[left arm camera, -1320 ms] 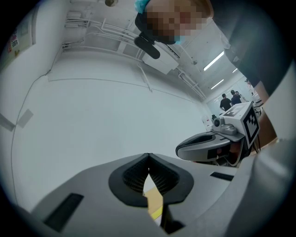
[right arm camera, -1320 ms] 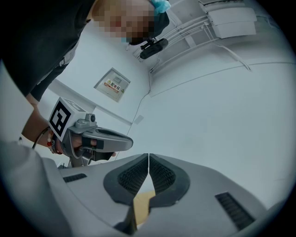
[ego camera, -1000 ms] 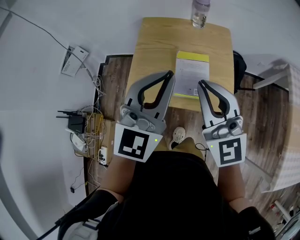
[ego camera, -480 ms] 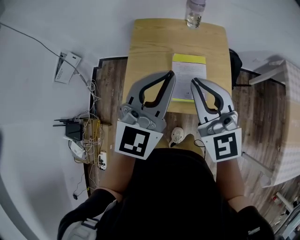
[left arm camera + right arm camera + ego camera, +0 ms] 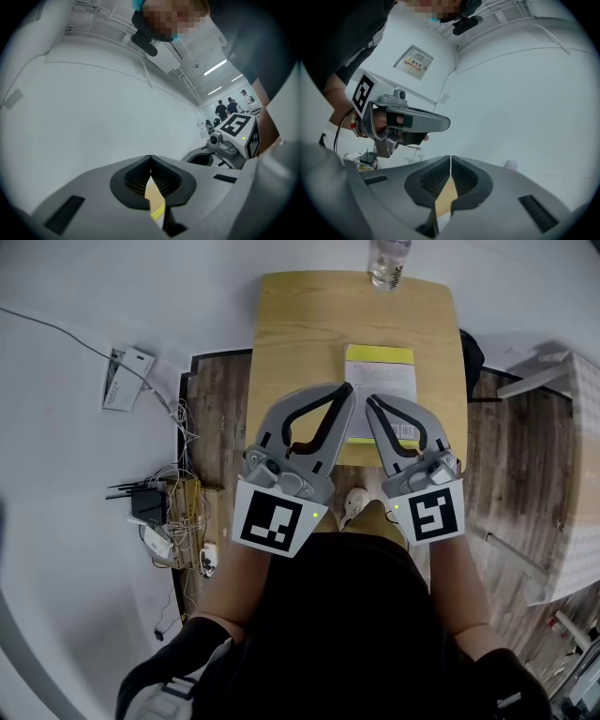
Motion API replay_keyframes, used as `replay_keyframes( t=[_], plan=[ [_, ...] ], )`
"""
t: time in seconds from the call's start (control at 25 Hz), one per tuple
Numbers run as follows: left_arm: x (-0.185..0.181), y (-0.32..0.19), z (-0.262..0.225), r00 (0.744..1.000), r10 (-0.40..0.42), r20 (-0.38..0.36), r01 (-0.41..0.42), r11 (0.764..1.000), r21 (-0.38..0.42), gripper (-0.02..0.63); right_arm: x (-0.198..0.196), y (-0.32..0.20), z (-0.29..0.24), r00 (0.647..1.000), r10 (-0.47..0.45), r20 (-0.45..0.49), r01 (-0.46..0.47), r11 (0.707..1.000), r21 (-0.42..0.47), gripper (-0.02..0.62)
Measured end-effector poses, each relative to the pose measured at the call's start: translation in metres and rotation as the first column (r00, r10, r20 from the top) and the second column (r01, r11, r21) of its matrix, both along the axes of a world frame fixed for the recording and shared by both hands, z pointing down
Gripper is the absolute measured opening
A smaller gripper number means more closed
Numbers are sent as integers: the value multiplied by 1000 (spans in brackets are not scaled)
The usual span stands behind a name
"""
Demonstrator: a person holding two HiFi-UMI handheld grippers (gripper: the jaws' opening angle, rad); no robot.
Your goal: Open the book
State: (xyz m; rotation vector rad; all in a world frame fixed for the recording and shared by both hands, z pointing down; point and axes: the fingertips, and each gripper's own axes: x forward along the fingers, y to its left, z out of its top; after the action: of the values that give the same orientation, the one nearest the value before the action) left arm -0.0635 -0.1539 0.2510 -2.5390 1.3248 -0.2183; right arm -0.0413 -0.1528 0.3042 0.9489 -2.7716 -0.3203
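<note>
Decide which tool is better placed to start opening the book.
Probably right: the right tool, shut, overlaps the book in the head view; the left tool only reaches its left edge.

Thin white-and-yellow rectangular book (image 5: 380, 381): closed, lying flat, cover up. The cover is white with small print too fine to read, and a yellow band runs along its far edge. It sits on the light wooden table (image 5: 300, 334), right of centre, long sides running near to far. Its near end is covered from the head view.
</note>
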Motion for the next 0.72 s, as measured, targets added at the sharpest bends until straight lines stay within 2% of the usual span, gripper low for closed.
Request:
replay_keyframes(
  t=[0.48, 0.72],
  plan=[
    [-8, 2, 31, 999, 24, -41, -27, 997, -68, 5, -22, -2, 58, 997, -40, -64, 32, 992, -123, 31],
    [-12, 2, 42, 999, 28, -40, -32, 995, -97, 5, -25, -5, 84, 995, -51, -88, 36, 987, -157, 31]
  ],
)
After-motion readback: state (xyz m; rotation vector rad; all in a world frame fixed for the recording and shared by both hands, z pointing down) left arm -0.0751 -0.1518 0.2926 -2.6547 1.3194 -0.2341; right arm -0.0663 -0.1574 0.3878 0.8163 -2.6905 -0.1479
